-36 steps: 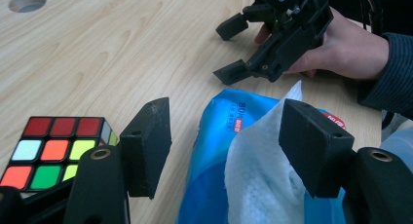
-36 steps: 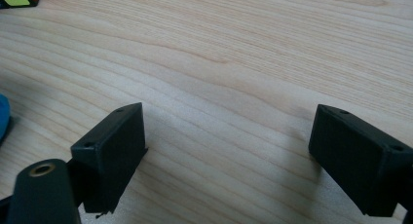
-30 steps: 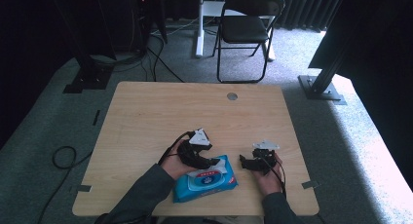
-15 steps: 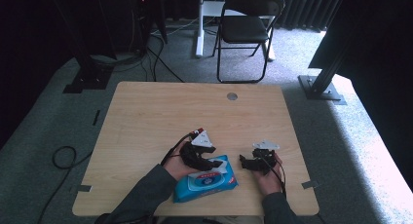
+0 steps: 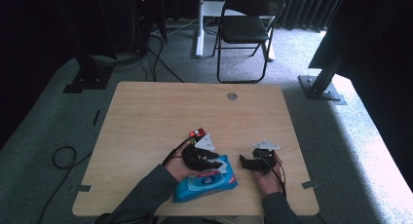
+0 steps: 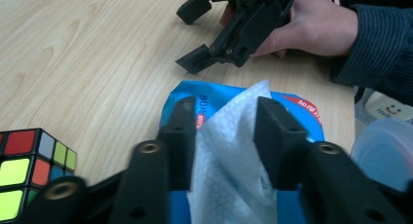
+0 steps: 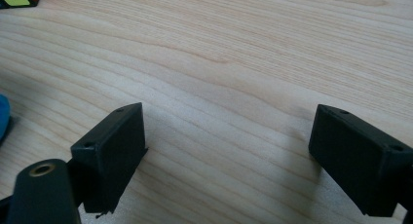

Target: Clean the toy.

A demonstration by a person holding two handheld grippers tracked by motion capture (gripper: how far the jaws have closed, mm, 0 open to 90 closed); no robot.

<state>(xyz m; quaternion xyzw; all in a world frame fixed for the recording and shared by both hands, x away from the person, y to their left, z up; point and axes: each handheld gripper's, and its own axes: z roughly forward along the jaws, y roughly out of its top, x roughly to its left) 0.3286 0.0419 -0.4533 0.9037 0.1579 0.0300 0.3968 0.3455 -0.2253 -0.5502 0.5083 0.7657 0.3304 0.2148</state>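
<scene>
So my left gripper (image 6: 221,136) sits over the blue wipes pack (image 5: 205,185), which lies near the bench's (image 5: 146,117) front edge, a bit left of the middle. A second ago the jaws were spread wide above the pack; they have just been closing, and now they pinch the white wipe (image 6: 229,156) sticking up out of the pack's top. In the left gripper view the sheet stands bunched between both black jaws, with the blue pack right underneath. The hand itself hasn't really shifted compared with the earlier frames, it's just the jaws that came in.

My right gripper (image 5: 253,161) rests on the bench just right of the pack, close to the front edge, same spot as before. Its jaws are spread wide with bare wood between them, holding nothing, and in the left gripper view they don't touch the pack.

The puzzle cube (image 5: 197,134) sits on the bench just behind my left gripper, towards the middle, and hasn't moved. There's a clear plastic tub (image 6: 384,151) at the right edge of the left gripper view too.
</scene>
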